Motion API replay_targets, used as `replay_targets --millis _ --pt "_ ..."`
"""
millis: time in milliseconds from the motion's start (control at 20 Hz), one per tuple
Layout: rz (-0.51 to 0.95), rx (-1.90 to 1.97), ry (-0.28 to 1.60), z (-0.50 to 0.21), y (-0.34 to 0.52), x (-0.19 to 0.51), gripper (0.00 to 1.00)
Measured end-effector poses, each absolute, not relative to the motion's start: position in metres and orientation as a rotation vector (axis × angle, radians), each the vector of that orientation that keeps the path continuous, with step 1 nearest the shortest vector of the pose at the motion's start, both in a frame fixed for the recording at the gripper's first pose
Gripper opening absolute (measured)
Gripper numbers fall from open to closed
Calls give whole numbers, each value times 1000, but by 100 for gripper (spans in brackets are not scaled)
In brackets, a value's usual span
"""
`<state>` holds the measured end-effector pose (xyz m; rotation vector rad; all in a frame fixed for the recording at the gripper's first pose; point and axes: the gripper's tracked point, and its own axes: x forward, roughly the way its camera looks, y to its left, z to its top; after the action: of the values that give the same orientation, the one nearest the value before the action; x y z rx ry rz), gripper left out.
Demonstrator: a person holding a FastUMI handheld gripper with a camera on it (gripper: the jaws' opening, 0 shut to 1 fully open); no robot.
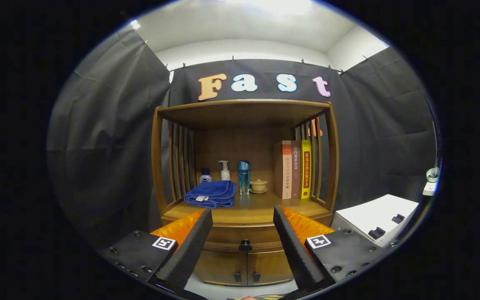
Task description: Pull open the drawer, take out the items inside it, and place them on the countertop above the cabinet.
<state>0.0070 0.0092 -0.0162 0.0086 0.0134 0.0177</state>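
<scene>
Cabinet point(244, 233): wood, warm brown, satin sheen; the table point(256, 210) on top reflects light. Drawer point(240, 239) knob point(245, 245): dark, matt. Tongs point(243, 218), spread wide with nothing between: fingers point(190, 246) faced in black, rough-textured matt pads, with glossy orange plastic behind. Towel point(211, 193): blue, soft cloth. Bottle point(244, 177): glossy blue, translucent. Books point(294, 168): paper, printed spines. White box point(377, 216): smooth, matt.

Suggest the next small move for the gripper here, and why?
Probably ease the gripper forward and slightly down toward the drawer knob. The drawer looks closed, the fingers are spread wide and hold nothing, and the knob sits between them, still beyond their tips. It must be gripped before anything can be pulled out.
</scene>
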Motion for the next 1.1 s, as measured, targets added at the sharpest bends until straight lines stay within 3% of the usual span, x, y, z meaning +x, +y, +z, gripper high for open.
replay_targets --millis 400,900,1100 --pt "7 -4 -4 -64 -3 42 98" --pt "9 10 141 -232 2 84 98" --pt "-6 -66 179 -265 -9 92 95"
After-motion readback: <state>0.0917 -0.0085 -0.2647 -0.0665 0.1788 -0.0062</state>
